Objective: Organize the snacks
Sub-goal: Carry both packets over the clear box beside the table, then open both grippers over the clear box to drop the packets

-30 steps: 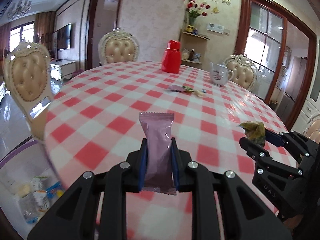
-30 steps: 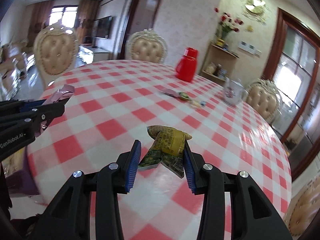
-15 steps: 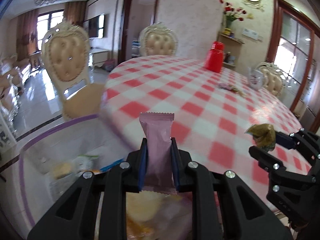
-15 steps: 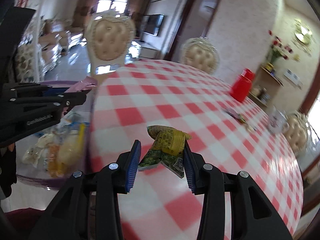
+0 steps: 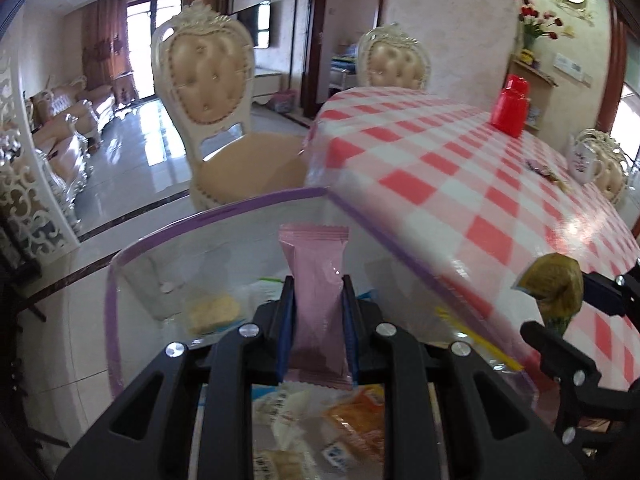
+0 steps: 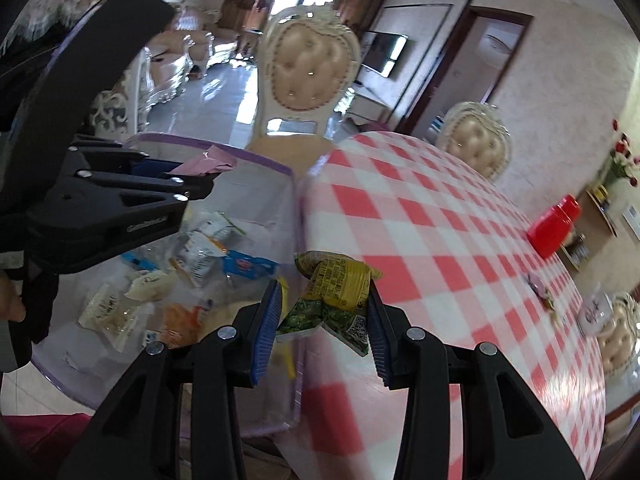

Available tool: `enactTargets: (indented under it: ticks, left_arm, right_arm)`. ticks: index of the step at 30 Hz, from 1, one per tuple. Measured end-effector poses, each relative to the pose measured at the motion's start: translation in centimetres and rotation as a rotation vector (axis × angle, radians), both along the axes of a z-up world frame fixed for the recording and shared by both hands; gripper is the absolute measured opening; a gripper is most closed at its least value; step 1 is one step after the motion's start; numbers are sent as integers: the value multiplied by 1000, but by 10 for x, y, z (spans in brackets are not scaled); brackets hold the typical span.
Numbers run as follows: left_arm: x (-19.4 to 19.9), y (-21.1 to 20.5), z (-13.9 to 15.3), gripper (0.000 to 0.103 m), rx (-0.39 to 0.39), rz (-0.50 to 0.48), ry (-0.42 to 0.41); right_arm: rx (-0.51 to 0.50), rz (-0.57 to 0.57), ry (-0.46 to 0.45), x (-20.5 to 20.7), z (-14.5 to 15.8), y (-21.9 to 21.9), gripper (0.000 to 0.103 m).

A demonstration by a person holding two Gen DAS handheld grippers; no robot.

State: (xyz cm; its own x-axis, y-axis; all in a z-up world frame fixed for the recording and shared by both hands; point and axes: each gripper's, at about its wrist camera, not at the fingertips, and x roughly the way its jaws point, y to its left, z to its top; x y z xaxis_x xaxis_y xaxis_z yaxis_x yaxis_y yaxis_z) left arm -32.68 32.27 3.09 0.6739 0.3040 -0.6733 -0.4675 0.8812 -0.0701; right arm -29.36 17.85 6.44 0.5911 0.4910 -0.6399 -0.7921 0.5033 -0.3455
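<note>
left gripper [image 5: 316,320]: closed on a pink snack packet [image 5: 316,300], which stands upright between the blue pads, its crimped top edge above the fingertips; it hangs over the open bin.
right gripper [image 6: 322,320]: clamped on a crumpled yellow-green snack packet [image 6: 334,292]; it sits above the table edge, just beside the bin's near wall.
clear bin [image 5: 114,292]: see-through plastic with a purple rim, set off the table's edge and lower than the tabletop; it already holds several wrapped snacks.
snacks in bin [image 6: 140,292]: white, orange and blue wrappers lying loose on the bottom, some blurred.
table [image 5: 460,184]: round, covered in a red-and-white checked cloth.
red jar [image 5: 511,106]: upright on the far side of the table.
loose snacks on table [image 5: 544,170]: a small cluster near the far right, too small to tell apart.
teapot [image 5: 582,162]: white, at the table's right edge, beyond that cluster.
chairs: one cream tufted chair [image 5: 210,92] stands beside the bin, another [image 5: 394,64] behind the table.
</note>
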Motion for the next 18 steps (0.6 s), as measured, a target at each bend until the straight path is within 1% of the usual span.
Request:
enactTargets:
  ticks: [7, 10, 12, 13, 14, 15, 16, 17, 18]
  left_arm:
    - [2, 13, -7, 22, 38, 28, 72]
    - [3, 16, -9, 23, 43, 30, 105]
    - [3, 17, -9, 23, 57, 32, 125]
    - [3, 18, -9, 26, 60, 35, 126]
    - [4, 18, -8, 39, 69, 44, 132]
    - [4, 18, -8, 48, 80, 51, 136]
    - [4, 17, -7, 66, 94, 57, 136]
    - [3, 15, -5, 77, 109, 67, 130]
    - [3, 13, -2, 79, 121, 73, 120]
  right_arm:
    - [-19, 50, 29, -6, -9, 21, 41]
    - [-15, 79, 67, -8, -13, 26, 41]
    - [-7, 120, 116, -10, -16, 28, 42]
    - [-4, 139, 137, -11, -16, 28, 43]
    - [-1, 146, 145, -11, -16, 28, 48]
    - [3, 144, 147, -11, -16, 27, 57]
    - [8, 138, 145, -10, -14, 25, 61]
    - [19, 129, 146, -8, -12, 23, 70]
    - [29, 119, 146, -6, -10, 20, 73]
